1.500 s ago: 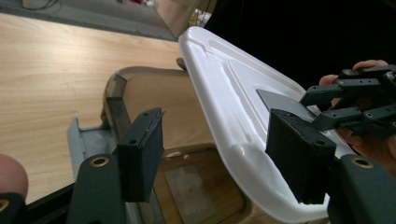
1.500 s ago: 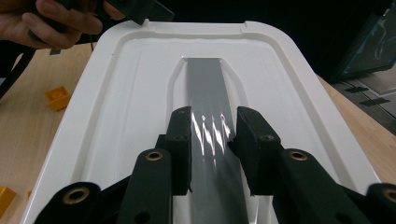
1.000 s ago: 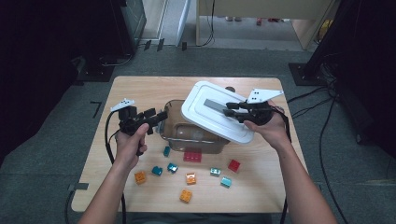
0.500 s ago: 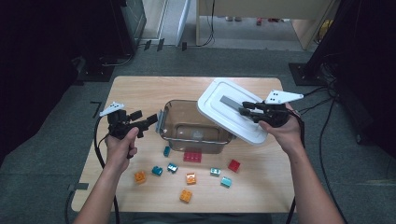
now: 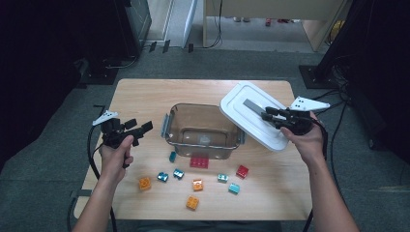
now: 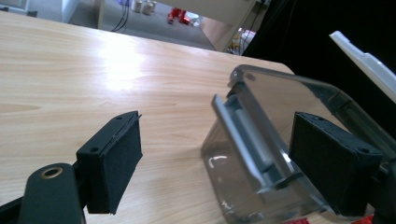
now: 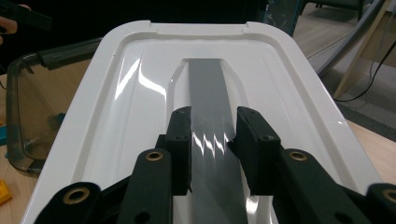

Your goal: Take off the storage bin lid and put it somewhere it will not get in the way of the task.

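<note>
High view
Right gripper (image 5: 269,115): jaws clamped on the grey handle strip (image 5: 252,106) of the white lid (image 5: 251,121).
Lid: held tilted, off the container, over the table's right part; its near-left edge overlaps the container's right rim, and contact there cannot be told.
Container (image 5: 203,130): clear, brownish, open on top, at the middle of the wooden table (image 5: 145,96); grey latches on its left and right ends.
Left gripper (image 5: 143,128): jaws apart, holding nothing, left of the container and clear of it.
Bricks: a red one (image 5: 198,162) touches the container's near wall, a teal one (image 5: 172,156) lies just beside its near-left corner; orange (image 5: 144,183), teal and red pieces are scattered nearer the person.
Writing: none readable on lid, container or bricks.

Left gripper view
Jaws: wide apart, empty, the left pad (image 6: 114,161) over bare table (image 6: 93,70).
Container (image 6: 280,121): its end wall with the grey latch (image 6: 245,135) lies between the pads, farther off; the right pad (image 6: 331,163) overlaps it in the picture.
Lid (image 6: 369,60): a white edge at upper right.

Right gripper view
Jaws: closed on the raised grey handle strip (image 7: 210,93) running down the middle of the lid (image 7: 121,102).
Container (image 7: 42,98): seen past the lid's left edge.
Labels: none visible.
</note>
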Demonstrator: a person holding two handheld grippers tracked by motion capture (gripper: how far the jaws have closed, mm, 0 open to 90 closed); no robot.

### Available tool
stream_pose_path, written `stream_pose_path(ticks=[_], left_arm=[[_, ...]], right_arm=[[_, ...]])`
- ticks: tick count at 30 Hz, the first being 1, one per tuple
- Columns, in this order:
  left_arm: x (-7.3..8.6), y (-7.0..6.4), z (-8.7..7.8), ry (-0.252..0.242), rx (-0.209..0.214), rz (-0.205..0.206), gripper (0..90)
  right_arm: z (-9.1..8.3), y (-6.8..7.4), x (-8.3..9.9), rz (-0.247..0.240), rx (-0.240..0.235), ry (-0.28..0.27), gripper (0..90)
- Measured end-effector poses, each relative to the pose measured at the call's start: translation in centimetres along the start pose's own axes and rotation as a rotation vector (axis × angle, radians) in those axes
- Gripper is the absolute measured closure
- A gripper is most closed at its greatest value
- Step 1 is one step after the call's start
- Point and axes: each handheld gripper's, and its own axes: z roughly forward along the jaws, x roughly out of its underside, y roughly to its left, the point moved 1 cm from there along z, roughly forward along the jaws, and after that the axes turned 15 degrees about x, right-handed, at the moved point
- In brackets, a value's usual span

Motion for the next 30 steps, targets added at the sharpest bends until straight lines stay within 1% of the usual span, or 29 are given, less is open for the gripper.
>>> stream_pose_path(ticks=[2, 5, 6, 8, 12, 17, 19, 27, 30], left_arm=[[0.1, 0.2, -0.1, -0.001, -0.005, -0.002, 17.0], [0.6, 0.8, -0.5, -0.001, -0.029, -0.007, 17.0], [0.7, 0.9, -0.6, -0.002, -0.038, -0.003, 17.0], [1.0, 1.1, -0.8, 0.006, -0.055, 0.007, 17.0], [1.7, 1.6, -0.9, 0.017, -0.096, 0.038, 17.2], [2.4, 2.5, -1.2, 0.021, -0.131, 0.042, 17.3], [2.8, 2.9, -1.3, 0.019, -0.150, 0.039, 17.4], [4.4, 4.0, -1.3, 0.056, -0.206, 0.047, 17.5], [4.7, 4.2, -1.2, 0.068, -0.217, 0.051, 17.5]], right_arm=[[-0.2, -0.3, 0.4, 0.015, 0.009, 0.002, 68.2], [-0.4, -0.7, 0.8, 0.025, 0.024, 0.004, 68.2], [-0.4, -0.8, 1.1, 0.035, 0.035, 0.006, 68.1], [-0.5, -1.1, 1.4, 0.052, 0.042, 0.002, 68.2], [-0.6, -1.6, 2.1, 0.067, 0.056, 0.008, 68.2], [-0.8, -2.1, 2.9, 0.092, 0.083, 0.014, 68.2], [-0.8, -2.4, 3.2, 0.106, 0.086, 0.011, 68.2], [-0.7, -3.3, 4.7, 0.149, 0.137, 0.027, 68.2], [-0.6, -3.6, 5.4, 0.170, 0.155, 0.030, 68.2]])
